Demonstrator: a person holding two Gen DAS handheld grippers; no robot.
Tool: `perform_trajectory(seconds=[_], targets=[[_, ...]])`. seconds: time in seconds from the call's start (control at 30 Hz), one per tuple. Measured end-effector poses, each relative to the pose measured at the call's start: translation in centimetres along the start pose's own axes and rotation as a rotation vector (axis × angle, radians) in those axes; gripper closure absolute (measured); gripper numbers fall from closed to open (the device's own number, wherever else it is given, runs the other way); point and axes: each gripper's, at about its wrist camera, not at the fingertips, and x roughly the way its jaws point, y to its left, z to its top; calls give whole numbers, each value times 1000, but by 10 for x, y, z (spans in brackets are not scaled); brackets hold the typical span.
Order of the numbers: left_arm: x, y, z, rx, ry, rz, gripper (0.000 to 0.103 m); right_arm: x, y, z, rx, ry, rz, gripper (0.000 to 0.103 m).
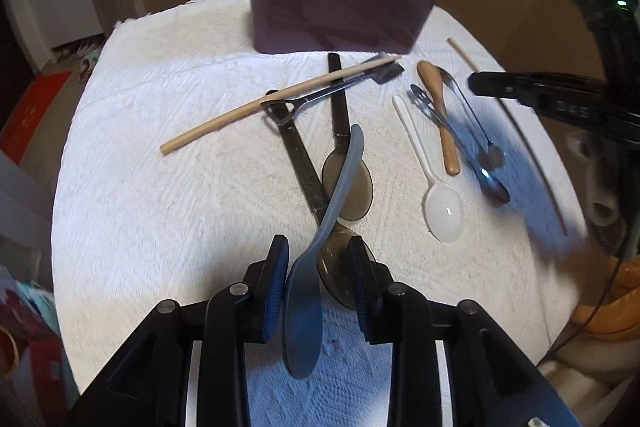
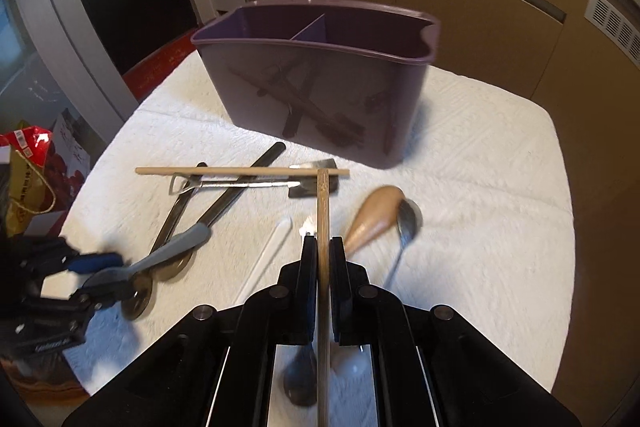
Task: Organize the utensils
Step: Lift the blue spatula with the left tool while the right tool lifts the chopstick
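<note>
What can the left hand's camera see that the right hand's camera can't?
Only the left camera: the white spoon with its round end out in the open; in the right camera that gripper's own jaws hide most of it. Only the right camera: the inside of the purple bin, with its divider. Both: the bin, the blue spoon, the wooden spoon, the flat-lying chopstick and the white cloth.
</note>
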Motion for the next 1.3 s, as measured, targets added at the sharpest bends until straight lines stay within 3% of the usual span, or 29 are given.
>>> perform_trajectory(seconds=[0.2,0.43,0.57,0.77,0.93,1.07,1.2,1.3], targets=[[17,-12,24,90,87,43,75,-17,-10,-20,33,-25,13,97],[10,-38,48,234,108,59,75,-24,-21,-36,65,-35,22,97],[22,-33,59,219,148,95,75,-23,-25,-43,81,-35,43,97],[43,-25,69,179,222,50,79,-28,-25,-49,83,-44,60,97],[52,-27,74,184,222,18,81,-29,-24,-51,83,-43,58,97],[48,-32,68,192,146,40,90,-28,-22,-53,81,-42,56,97],[27,-23,54,106,30,60,94,-25,-18,-55,73,-40,51,97],[-5,-14,42,1,-87,16,94,-27,-16,-55,69,-49,49,97]])
